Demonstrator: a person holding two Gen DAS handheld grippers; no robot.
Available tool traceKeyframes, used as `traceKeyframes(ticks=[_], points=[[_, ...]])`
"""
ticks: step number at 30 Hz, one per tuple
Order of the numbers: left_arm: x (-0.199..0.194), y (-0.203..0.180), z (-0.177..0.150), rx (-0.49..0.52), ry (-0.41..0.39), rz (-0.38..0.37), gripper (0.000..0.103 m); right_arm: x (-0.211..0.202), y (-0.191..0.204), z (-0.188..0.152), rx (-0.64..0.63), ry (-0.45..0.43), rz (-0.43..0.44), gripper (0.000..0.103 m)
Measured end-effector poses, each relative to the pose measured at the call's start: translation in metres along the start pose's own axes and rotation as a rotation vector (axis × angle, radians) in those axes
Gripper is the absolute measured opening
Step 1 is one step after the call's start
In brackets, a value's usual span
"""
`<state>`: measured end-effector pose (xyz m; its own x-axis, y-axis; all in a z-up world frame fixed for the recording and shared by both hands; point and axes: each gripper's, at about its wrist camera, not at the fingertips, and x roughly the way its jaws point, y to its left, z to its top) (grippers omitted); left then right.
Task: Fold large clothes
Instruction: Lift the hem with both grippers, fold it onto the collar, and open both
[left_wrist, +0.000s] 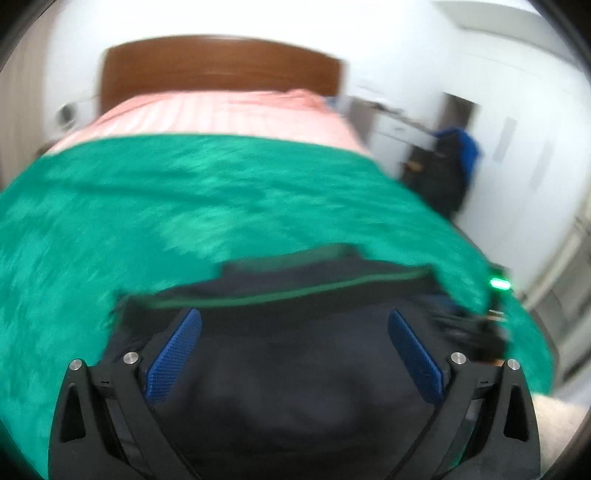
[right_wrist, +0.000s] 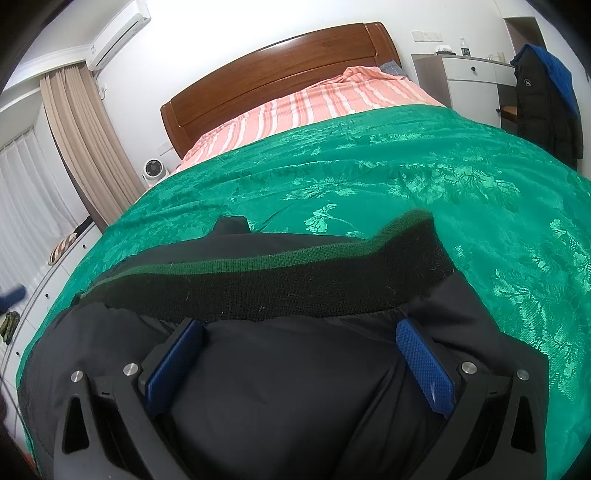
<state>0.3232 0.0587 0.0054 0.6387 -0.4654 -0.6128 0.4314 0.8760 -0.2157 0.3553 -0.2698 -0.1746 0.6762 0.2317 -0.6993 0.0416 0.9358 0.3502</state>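
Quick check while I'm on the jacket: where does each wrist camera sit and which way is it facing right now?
Left wrist: on the left tool, low over the dark jacket, facing the headboard; blurred; both fingers show, open.
Right wrist: on the right tool, over the same jacket, facing the headboard; sharp; fingers open.
Shared: jacket's knit band, green bedspread, striped sheet.

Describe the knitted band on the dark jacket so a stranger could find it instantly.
Start at the bed's green bedspread. On it lies a dark jacket. Along its far edge runs the knitted band: fuzzy black ribbing trimmed with a thin green stripe, unlike the jacket's smooth fabric.
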Motion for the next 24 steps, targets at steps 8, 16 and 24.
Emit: traceKeyframes(ticks=[8,16,24], points=[[0.099,-0.006,-0.061,-0.012,0.174,0.091,0.102,-0.003,-0.001,0.001,0.004,-0.006,0.012,0.103],[0.116,-0.022,-0.065,0.054,0.193,0.161,0.102,0.000,0.006,0.005,-0.016,0.035,-0.031,0.103],[0.065,-0.040,-0.076,0.071,0.267,0.199,0.101,-0.107,0.035,-0.002,-0.080,-0.001,0.042,0.102]])
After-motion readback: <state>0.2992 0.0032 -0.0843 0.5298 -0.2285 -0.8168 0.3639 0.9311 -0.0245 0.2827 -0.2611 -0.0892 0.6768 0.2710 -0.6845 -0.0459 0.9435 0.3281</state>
